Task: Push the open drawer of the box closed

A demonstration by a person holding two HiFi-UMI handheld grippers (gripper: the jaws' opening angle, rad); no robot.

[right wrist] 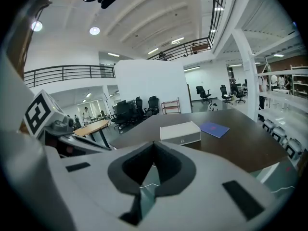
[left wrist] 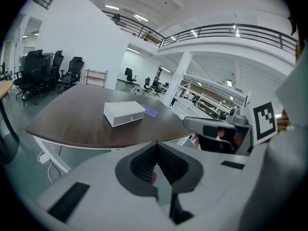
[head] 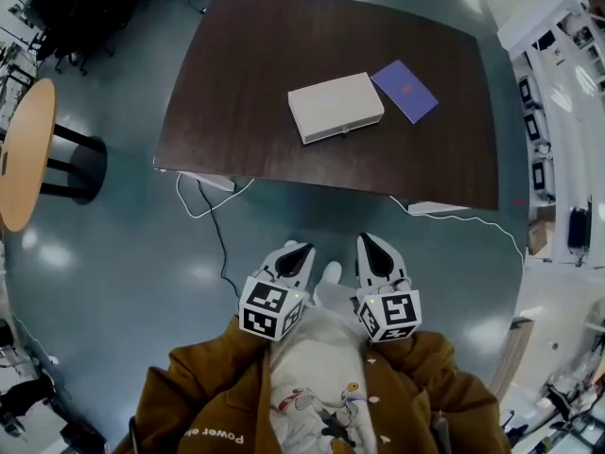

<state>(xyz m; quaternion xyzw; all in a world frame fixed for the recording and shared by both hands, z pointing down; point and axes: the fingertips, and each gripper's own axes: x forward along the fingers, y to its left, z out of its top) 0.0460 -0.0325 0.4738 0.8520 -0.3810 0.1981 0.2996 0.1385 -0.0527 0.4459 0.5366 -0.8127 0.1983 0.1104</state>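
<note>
A white box (head: 336,107) lies on the dark brown table (head: 246,74), with its drawer front and small knob (head: 350,130) turned toward me. Whether the drawer stands out I cannot tell from here. The box also shows in the left gripper view (left wrist: 124,112) and in the right gripper view (right wrist: 180,132). Both grippers hang close to my body, over the floor and well short of the table's near edge. My left gripper (head: 301,251) (left wrist: 156,148) is shut with nothing in it. My right gripper (head: 371,242) (right wrist: 154,146) is shut and empty as well.
A purple booklet (head: 405,90) lies just right of the box. White cables (head: 213,216) trail over the floor below the table's near edge. A round wooden table (head: 24,154) stands at the far left, black office chairs (head: 85,8) behind it.
</note>
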